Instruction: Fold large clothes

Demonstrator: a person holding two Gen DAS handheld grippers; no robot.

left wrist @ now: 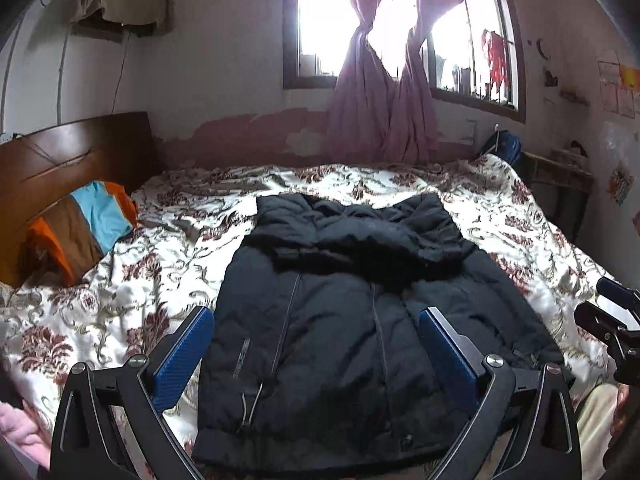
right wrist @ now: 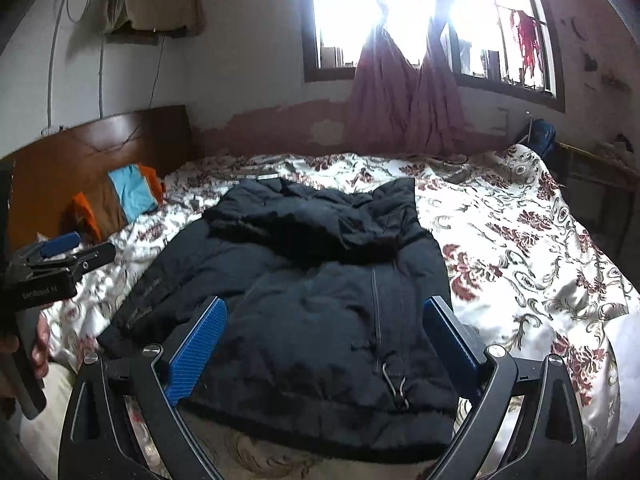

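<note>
A wide bed (left wrist: pixel 500 216) fills the room, spread with a white cover printed in dark red flowers. A brown wooden headboard (left wrist: pixel 76 152) stands at its left end, with a striped pillow (left wrist: pixel 80 228) of orange, brown and light blue leaning against it. On the far wall a dark-framed window (left wrist: pixel 400 28) glares with daylight; pink curtains (left wrist: pixel 384 112), knotted at mid-height, hang down before it. The pale wall (left wrist: pixel 224 60) shows peeling reddish paint along its base. A cloth-covered box (left wrist: pixel 120 0) sits high up at left. Paper pictures (left wrist: pixel 618 88) cling to the right wall.
</note>
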